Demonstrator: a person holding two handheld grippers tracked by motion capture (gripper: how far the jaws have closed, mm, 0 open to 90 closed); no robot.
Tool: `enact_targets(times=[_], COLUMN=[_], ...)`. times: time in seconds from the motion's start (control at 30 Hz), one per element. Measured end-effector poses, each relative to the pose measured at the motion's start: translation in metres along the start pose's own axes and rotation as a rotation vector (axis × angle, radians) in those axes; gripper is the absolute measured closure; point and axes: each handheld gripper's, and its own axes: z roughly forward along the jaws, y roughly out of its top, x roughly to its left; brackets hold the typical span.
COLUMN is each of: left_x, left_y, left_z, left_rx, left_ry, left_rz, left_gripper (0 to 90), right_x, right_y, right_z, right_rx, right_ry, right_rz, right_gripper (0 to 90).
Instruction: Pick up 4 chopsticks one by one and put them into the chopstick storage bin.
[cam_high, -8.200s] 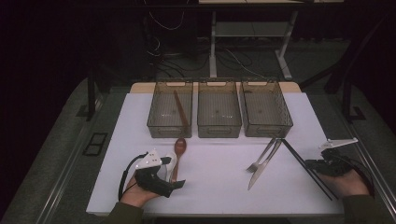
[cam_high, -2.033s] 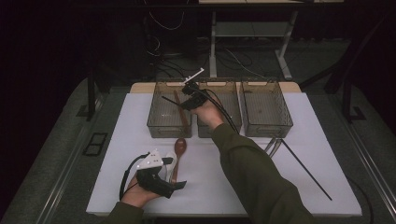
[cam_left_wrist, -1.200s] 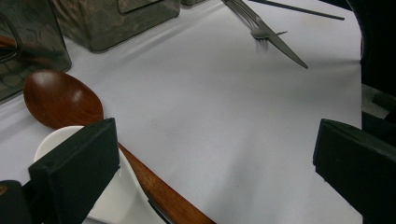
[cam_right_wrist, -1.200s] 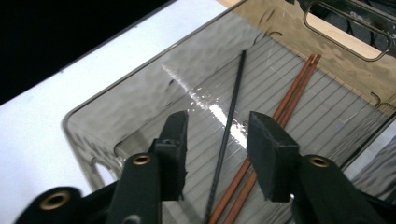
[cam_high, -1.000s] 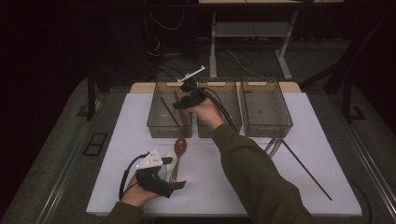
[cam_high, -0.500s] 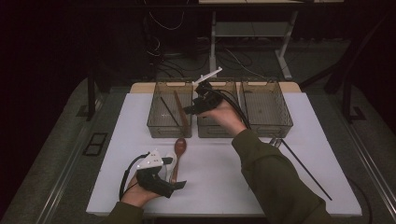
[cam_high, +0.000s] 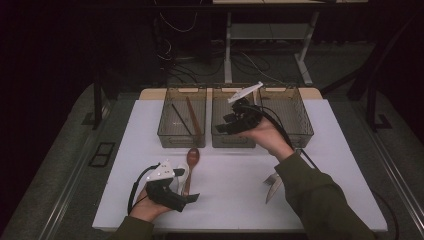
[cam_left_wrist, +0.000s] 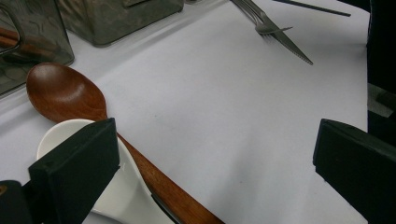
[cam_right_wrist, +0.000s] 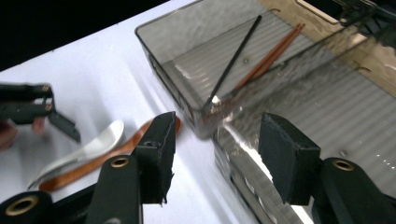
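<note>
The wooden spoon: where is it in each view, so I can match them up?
High view: wooden spoon lower centre-left.
Left gripper view: wooden spoon at left.
Right gripper view: wooden spoon lower left.
Shared landmark: white spoon beside it.

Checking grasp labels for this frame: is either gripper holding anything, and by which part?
Nothing is held. The right gripper hangs open and empty over the bins, its jaws having just been closing. The left gripper rests open on the table, beside the wooden spoon.

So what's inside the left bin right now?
The left bin holds a black chopstick and brown wooden chopsticks. Its near wall blurs their lower ends.
</note>
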Motion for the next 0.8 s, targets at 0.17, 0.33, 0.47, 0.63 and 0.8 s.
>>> enact_targets(times=[0.17,0.33,0.47,0.63,0.8], left_x=[0.000,0.000,0.000,0.001,0.000], left_y=[0.000,0.000,0.000,0.000,0.000], left_z=[0.000,0.000,0.001,0.000,0.001], left_rx=[0.002,0.001,0.001,0.001,0.003], left_ry=[0.003,0.004,0.005,0.007,0.009], left_rz=[0.000,-0.002,0.001,0.001,-0.005], left_gripper=[0.0,0.0,0.0,0.0,0.0], right_x=[-0.002,-0.003,-0.007,-0.015,-0.024], right_y=[-0.021,-0.044,-0.062,-0.093,-0.121], right_z=[-0.023,-0.042,-0.056,-0.072,-0.086], right_rx=[-0.018,-0.037,-0.051,-0.058,-0.057], right_ry=[-0.013,-0.034,-0.045,-0.062,-0.083], right_rz=[0.002,-0.001,0.009,0.045,0.085], right_gripper=[46.8,47.1,47.2,49.5,52.2])
